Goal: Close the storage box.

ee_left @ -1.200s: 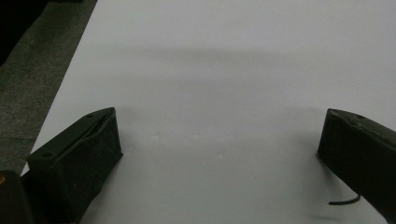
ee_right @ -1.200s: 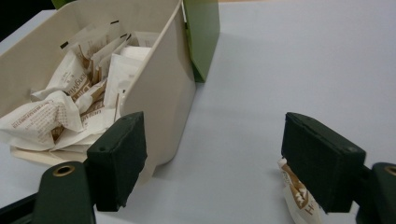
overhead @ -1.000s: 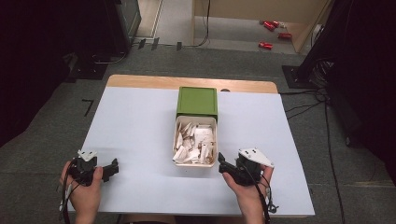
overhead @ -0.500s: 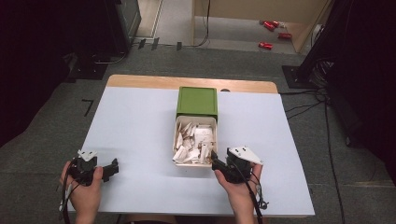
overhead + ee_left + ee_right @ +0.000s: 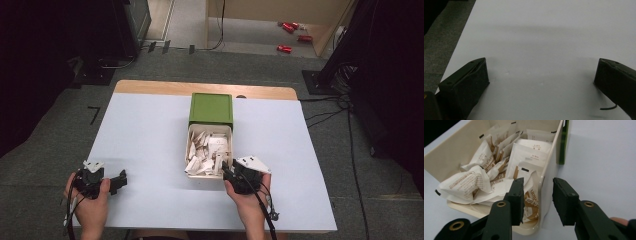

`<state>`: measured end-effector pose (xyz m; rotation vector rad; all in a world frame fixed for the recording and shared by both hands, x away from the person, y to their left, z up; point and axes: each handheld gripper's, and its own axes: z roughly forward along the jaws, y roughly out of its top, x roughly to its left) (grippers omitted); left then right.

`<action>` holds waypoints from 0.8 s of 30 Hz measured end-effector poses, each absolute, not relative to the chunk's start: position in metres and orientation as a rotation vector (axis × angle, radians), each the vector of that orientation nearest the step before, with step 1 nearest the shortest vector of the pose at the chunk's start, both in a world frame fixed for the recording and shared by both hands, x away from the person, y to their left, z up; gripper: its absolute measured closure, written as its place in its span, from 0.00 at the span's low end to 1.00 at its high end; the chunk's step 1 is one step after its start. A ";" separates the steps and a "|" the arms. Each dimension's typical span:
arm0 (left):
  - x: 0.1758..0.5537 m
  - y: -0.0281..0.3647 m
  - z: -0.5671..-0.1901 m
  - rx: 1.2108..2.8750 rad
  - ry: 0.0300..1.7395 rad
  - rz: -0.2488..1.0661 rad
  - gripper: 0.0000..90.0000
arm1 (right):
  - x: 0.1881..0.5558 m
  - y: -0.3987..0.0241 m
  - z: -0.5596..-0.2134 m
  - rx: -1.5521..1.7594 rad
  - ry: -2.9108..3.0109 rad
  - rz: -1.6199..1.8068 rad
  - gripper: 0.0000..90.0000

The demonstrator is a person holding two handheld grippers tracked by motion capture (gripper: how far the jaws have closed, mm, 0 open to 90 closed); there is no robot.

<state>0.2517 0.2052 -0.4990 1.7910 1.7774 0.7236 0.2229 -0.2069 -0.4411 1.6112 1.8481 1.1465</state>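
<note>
A green box (image 5: 211, 107) stands mid-table with its cream drawer (image 5: 189, 145) pulled out toward me, heaped with several white paper sachets (image 5: 210, 147). My right gripper (image 5: 226, 170) is at the drawer's near right corner. In the right gripper view, the right gripper (image 5: 537, 192) straddles the drawer's side wall (image 5: 549, 170): one jaw is inside against the sachets (image 5: 529, 157), the other outside with a gap showing. Its jaws have just been closing and do not press on the wall. My left gripper (image 5: 122, 180) rests open on the bare table (image 5: 541, 37) at the front left, holding nothing.
The white tabletop (image 5: 150, 130) has a wooden strip (image 5: 200, 89) along its far edge. Dark equipment and cables (image 5: 345, 100) stand on the floor around it. Red cans (image 5: 290, 27) lie on the floor far behind.
The right gripper has slid left and slightly down to the drawer's near right corner, and its jaws stand narrower. The left gripper has stayed put.
</note>
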 end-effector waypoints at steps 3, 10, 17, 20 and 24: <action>0.252 0.205 -0.499 1.790 1.778 0.723 0.00 | 0.225 -0.205 -0.444 1.625 1.852 1.132 0.78; 0.252 0.205 -0.499 1.790 1.778 0.723 0.00 | 0.231 -0.206 -0.449 1.681 1.804 1.133 0.86; 0.252 0.205 -0.499 1.790 1.779 0.722 0.00 | 0.232 -0.203 -0.451 1.649 1.808 1.098 0.87; 0.252 0.205 -0.499 1.789 1.779 0.722 0.00 | 0.232 -0.203 -0.451 1.651 1.801 1.098 0.87; 0.252 0.205 -0.499 1.790 1.779 0.723 0.00 | 0.226 -0.201 -0.448 1.631 1.756 1.126 0.86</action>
